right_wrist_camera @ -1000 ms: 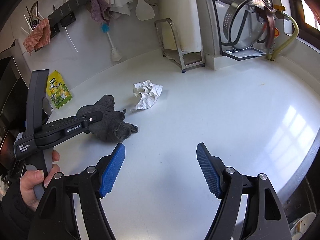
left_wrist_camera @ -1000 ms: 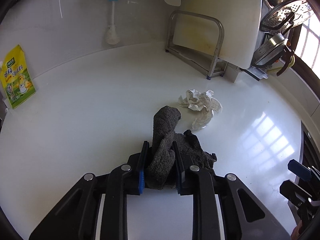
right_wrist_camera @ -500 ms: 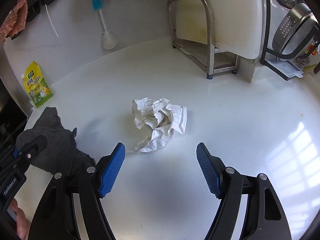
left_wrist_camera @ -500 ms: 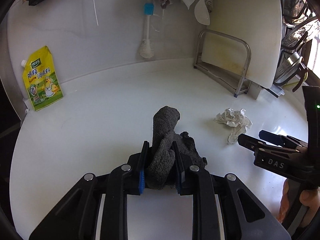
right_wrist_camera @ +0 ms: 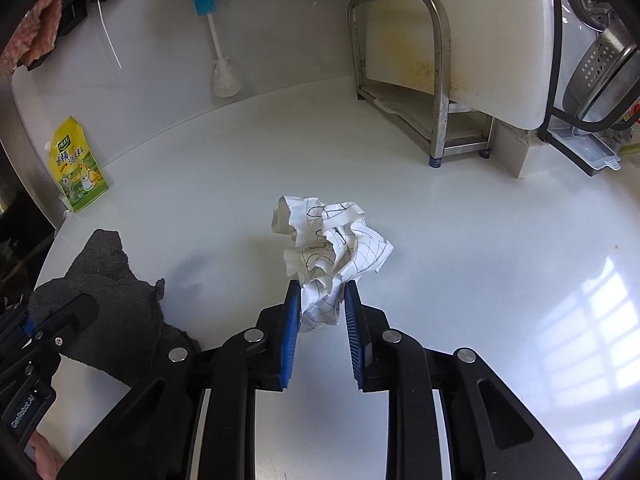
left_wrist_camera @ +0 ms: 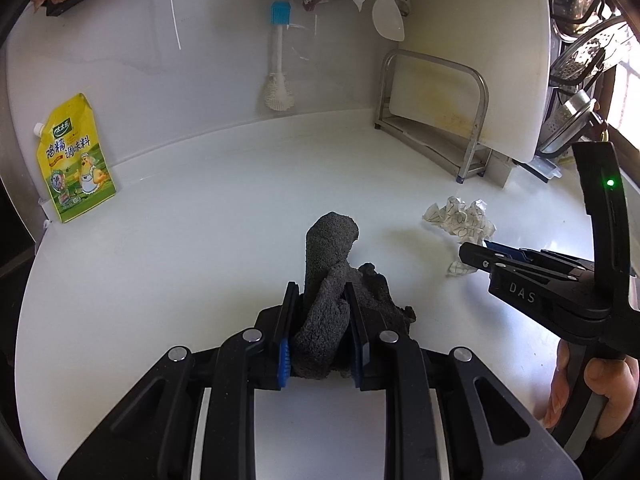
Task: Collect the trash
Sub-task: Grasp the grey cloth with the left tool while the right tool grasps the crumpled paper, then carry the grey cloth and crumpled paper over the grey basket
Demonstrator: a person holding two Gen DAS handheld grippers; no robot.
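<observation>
Right tool (right_wrist_camera: 322, 300), jaws just closed, pinches only the 6 o'clock tail of crumpled paper (right_wrist_camera: 328, 240); may tear or slip on lift; left tool (left_wrist_camera: 322, 320) grips grey cloth (left_wrist_camera: 328, 272).

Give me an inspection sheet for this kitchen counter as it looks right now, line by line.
Surface: white counter, glossy, window glare at right.
Job's things: crumpled paper pinched at its near end; grey rag bunched on the counter.
Clutter: yellow pouch leaning on the wall.
Grippers: right hand-held gripper has just been closing, now shut on the paper; left hand-held gripper shut on the rag.
Cables: thin white cord hanging on the wall.
Surroundings: brush, metal rack with cutting board, strainers at right.
</observation>
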